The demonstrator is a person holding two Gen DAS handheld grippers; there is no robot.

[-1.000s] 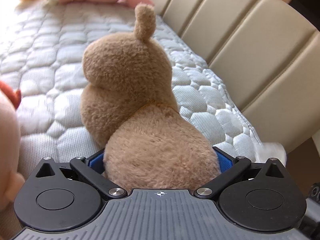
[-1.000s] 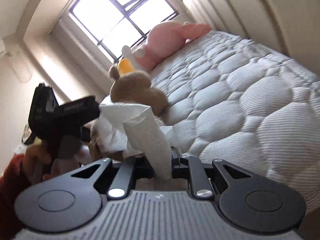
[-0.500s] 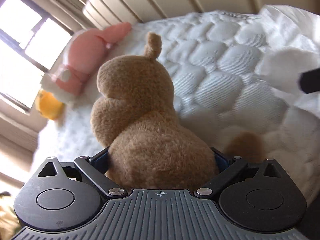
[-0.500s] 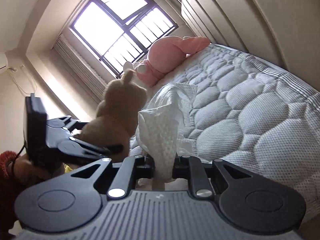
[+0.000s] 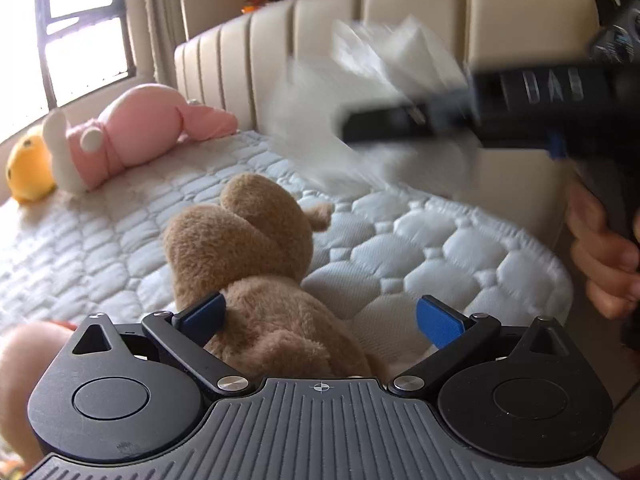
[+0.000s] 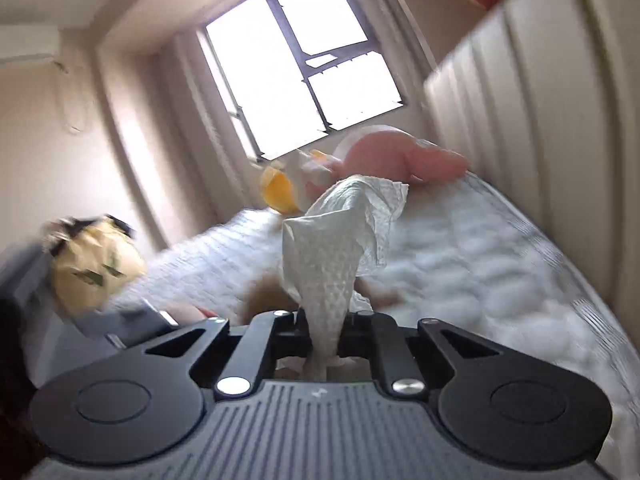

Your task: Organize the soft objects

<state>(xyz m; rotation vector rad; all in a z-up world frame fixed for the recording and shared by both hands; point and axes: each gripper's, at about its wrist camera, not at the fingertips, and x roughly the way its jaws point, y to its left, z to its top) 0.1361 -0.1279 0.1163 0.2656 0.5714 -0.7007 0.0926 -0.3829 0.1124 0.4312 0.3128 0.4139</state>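
Since half a second ago the left hand-held gripper (image 5: 320,318) has let go of the brown plush (image 5: 256,264): its blue pads (image 5: 438,320) were squeezed into the fur on both sides, and now they're spread wide, with the right one well clear of the toy and the left one just touching it. So the plush is lying on the quilted mattress (image 5: 440,256), toppled over on its side, close in front of the left fingers. Looks like a drop-off, and I'd guess it was put there on purpose as part of a lineup, since the pink plush (image 5: 148,128) and the yellow plush (image 5: 28,168) are already parked further up the bed toward the window (image 6: 300,72), next to the padded headboard (image 5: 400,20).

Meanwhile the right hand-held gripper (image 6: 324,334) is clamped tight on a white crumpled tissue (image 6: 340,232), pinching its lower end so the rest fans out above the fingers. In the left view it's a blurry streak passing over the mattress, so it's mid-swing. Holding it by one end makes sense: it's floppy and there's nothing else to grab.

My read: plush placed, tissue still needs a home. Where it's headed I can't tell.
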